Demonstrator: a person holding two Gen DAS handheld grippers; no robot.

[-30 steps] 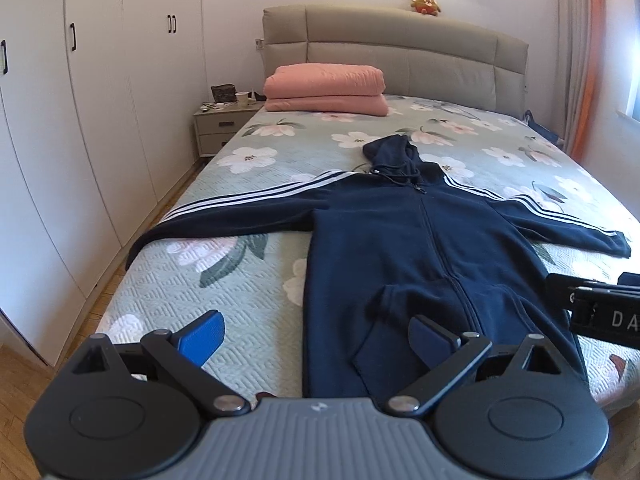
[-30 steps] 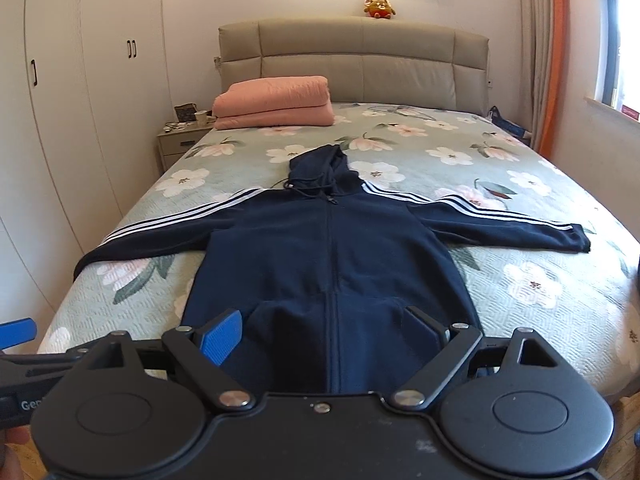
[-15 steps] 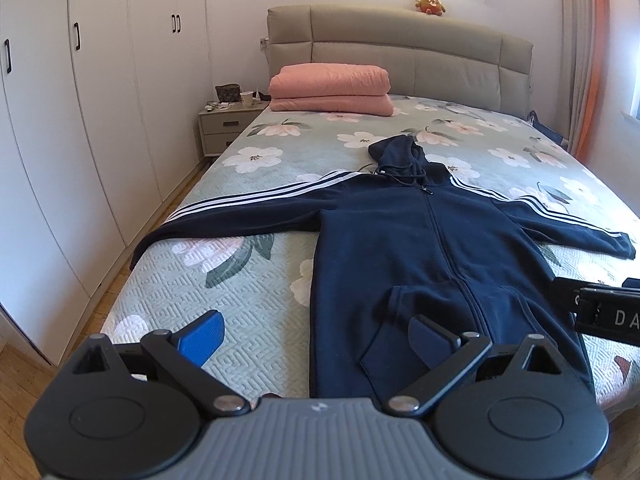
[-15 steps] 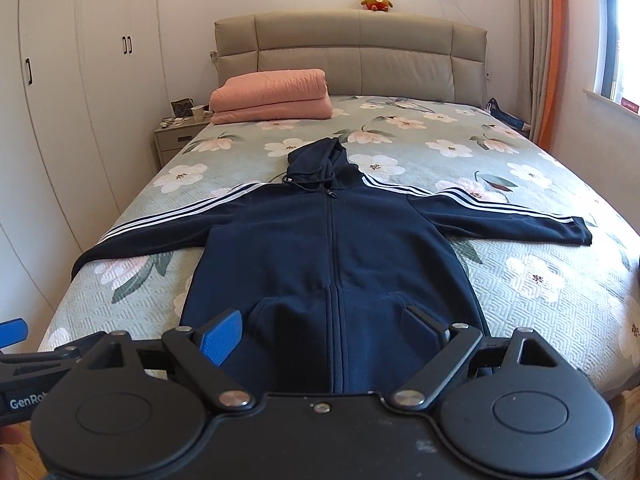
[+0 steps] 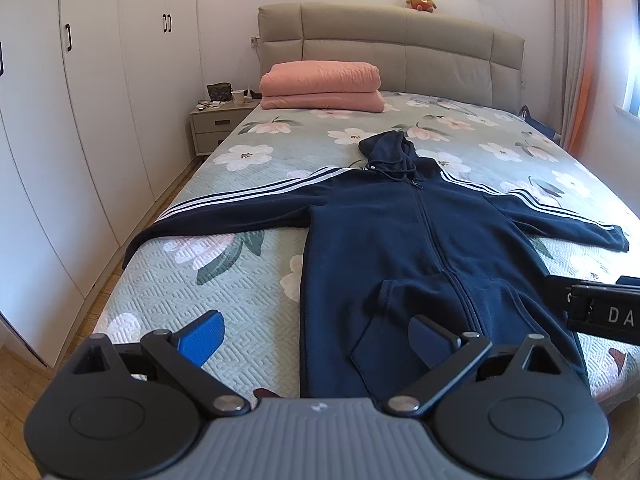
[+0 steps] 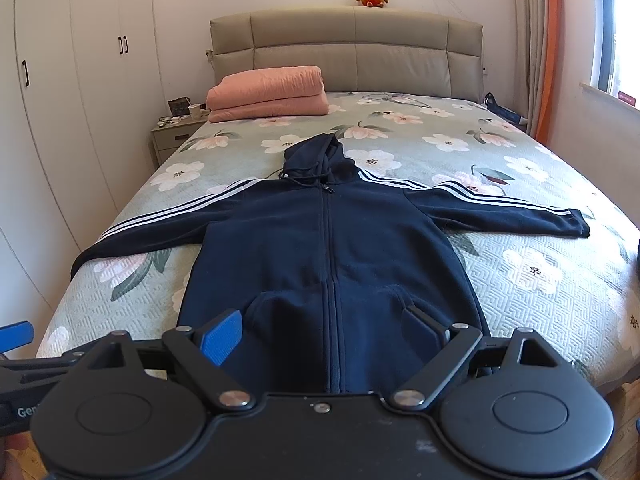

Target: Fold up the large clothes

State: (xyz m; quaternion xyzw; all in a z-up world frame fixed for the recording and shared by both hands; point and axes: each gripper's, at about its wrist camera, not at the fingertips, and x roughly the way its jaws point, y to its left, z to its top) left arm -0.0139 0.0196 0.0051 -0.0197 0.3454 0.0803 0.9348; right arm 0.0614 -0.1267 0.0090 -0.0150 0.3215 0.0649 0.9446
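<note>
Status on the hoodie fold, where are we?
Done: navy hoodie lies flat, zipped, both sleeves spread on the bed. In hand: nothing; left gripper and right gripper hover open near the hem. Left: every fold, sleeves first.

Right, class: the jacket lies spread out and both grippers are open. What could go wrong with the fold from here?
The hoodie has a long left sleeve reaching the bed edge; it may slide off. The drawstrings lie loose and could snag. Left gripper and right gripper sit close and might collide.
</note>
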